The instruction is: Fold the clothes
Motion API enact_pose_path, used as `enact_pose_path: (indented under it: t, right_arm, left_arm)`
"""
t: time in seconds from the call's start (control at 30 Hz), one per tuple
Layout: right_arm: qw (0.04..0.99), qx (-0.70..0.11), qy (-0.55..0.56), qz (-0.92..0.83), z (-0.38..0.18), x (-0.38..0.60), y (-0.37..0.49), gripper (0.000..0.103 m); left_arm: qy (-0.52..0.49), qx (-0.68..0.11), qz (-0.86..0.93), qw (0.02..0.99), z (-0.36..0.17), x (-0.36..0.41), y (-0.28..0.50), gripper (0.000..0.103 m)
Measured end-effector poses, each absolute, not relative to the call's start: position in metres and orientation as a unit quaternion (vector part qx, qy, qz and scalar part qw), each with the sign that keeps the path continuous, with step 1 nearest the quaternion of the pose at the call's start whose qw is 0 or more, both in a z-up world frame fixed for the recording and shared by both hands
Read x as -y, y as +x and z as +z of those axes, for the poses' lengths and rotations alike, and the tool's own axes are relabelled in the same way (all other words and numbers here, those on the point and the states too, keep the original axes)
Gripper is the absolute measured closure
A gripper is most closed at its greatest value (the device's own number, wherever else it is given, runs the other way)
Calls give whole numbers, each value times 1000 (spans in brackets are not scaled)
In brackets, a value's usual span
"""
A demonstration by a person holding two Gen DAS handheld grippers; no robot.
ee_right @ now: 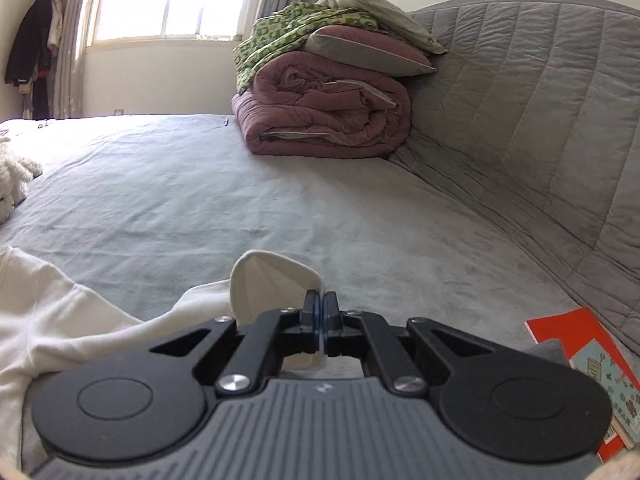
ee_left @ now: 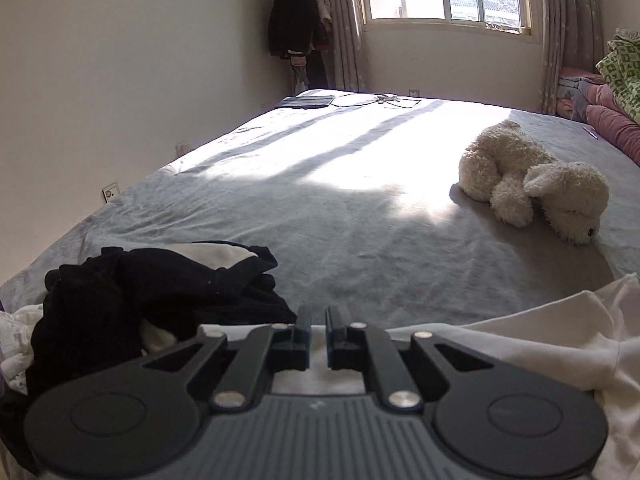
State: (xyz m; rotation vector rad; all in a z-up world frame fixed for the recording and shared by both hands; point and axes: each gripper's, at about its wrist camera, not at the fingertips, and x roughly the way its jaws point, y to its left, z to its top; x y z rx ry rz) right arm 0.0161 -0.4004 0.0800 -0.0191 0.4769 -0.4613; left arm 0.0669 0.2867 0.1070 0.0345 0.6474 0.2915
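Note:
A white garment lies crumpled at the near edge of the grey bed, running under my left gripper. Its fingers stand almost together, pinching a pale strip of that cloth. In the right wrist view the same white garment spreads to the left. My right gripper is shut on one edge of it, and a flap stands up just left of the fingertips. A heap of black clothes with some white pieces sits left of the left gripper.
A cream plush dog lies on the bed to the right. A folded maroon quilt with pillows leans on the grey padded headboard. A red book lies near right. A dark flat case and cables rest at the far edge.

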Motion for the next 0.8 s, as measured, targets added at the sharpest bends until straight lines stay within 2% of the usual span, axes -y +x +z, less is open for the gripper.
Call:
enact_pose_path:
  t: [0.2,0.3,0.43,0.5,0.6,0.8]
  right_arm:
    - [922,-209,62,-321,78,442,6,102]
    - [908,-206,112,-347,73,457,3,102]
    - [890,-235,113,-374,63,458,1,99]
    - [882,-200,121,-410,69,450,-16,87]
    - [911,-195,142,-334,88,434,-28,87]
    - [944,-272,136,-130,83,360,-45,85]
  left_arm:
    - [4,-347,60,936,98,-253,39,78]
    - [-28,-358,37,933,96,-248,31,73]
    - [-74,-380,0,922,91,-235,18,72]
    - [-80,-387,-13,919,89,-224,9,71]
    - [-73,-392,-36,917,84,-201,-8,71]
    - [-36,-402,-67,912,71,-155,-44,71]
